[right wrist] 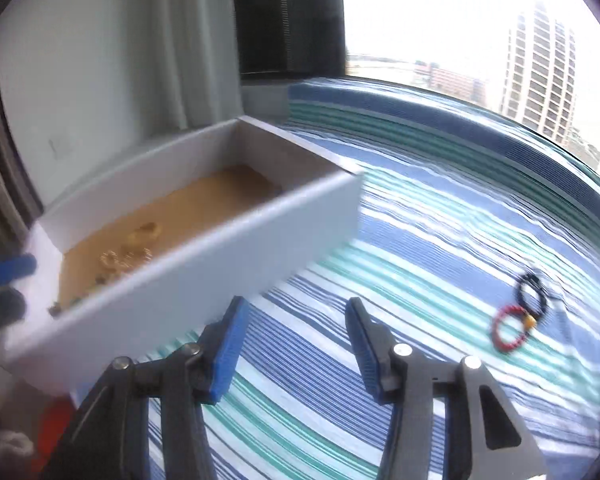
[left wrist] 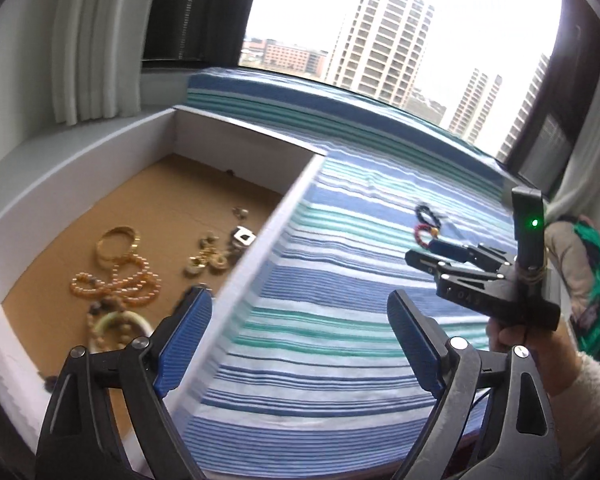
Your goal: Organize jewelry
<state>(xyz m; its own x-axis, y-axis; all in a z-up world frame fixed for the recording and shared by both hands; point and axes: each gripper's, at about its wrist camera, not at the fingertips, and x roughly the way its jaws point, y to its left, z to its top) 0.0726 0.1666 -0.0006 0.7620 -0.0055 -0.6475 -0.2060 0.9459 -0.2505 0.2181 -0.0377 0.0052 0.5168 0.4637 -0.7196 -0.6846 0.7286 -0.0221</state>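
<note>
Gold bangles (left wrist: 118,246) and amber bead strands (left wrist: 116,282) lie in the white cardboard-floored box (left wrist: 296,196), sharp only through my left camera. My right view shows a red bead bracelet (right wrist: 510,330) and black bracelet (right wrist: 533,292) on the striped blue bedcover (right wrist: 440,240). My left gripper (left wrist: 300,340) gapes wide, my right gripper (right wrist: 296,344) half open, both empty.

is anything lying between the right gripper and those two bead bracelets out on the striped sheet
Nothing visible. The right gripper hangs open and empty over bare striped sheet, and the red bracelet and black bracelet lie ahead of it in the open, well clear of the white box.
</note>
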